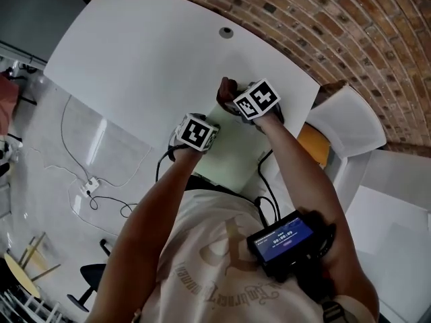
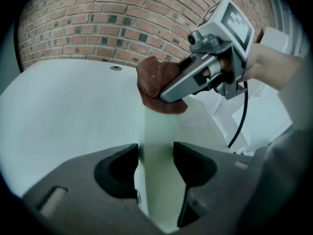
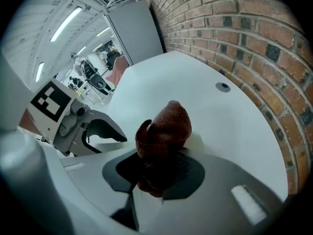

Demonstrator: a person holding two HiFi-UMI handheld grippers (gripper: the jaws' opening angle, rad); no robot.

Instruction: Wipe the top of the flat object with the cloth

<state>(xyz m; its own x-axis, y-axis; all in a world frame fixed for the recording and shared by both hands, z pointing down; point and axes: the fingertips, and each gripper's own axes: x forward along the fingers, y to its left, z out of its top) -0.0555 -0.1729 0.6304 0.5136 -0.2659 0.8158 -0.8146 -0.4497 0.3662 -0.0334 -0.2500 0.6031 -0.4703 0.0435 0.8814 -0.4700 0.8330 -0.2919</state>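
Note:
A pale green flat board (image 1: 232, 159) lies on the white table (image 1: 148, 52), close to the person. My right gripper (image 3: 159, 166) is shut on a bunched brown cloth (image 3: 166, 126). The cloth (image 2: 154, 80) rests on the board's far left corner (image 2: 161, 131), with the right gripper (image 2: 168, 96) slanting down onto it from the right. My left gripper (image 2: 156, 153) hovers low over the board's near left edge. Its jaws stand a narrow gap apart with nothing between them. In the head view both marker cubes sit side by side, left gripper (image 1: 199, 133) and right gripper (image 1: 236, 98), with the cloth (image 1: 226, 89) just beyond.
A round cable hole (image 1: 226, 32) sits in the table farther out. A brick wall (image 1: 337, 25) curves behind the table. A white chair (image 1: 347, 126) stands at the right. Cables and a power strip (image 1: 89, 186) lie on the floor at the left.

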